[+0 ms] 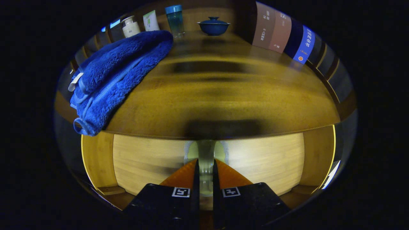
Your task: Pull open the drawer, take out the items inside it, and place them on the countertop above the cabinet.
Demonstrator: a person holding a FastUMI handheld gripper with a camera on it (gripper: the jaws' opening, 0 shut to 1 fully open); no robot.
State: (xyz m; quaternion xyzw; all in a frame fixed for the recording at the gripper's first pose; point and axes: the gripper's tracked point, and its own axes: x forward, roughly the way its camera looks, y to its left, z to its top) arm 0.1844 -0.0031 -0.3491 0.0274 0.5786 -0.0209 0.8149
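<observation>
Here the gripper [206, 166] clamps the drawer's handle [206, 153] below the countertop [223, 95].

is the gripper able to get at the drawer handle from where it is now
Probably yes: the gripper already has its fingers closed around the drawer handle, with nothing between them and the drawer front.

The drawer knob [206, 156] was partly hidden between the gripper [206, 166] fingers, which stood close on either side; contact could not be confirmed. Above the knob, the countertop [223, 95] surface was motion-blurred.
</observation>
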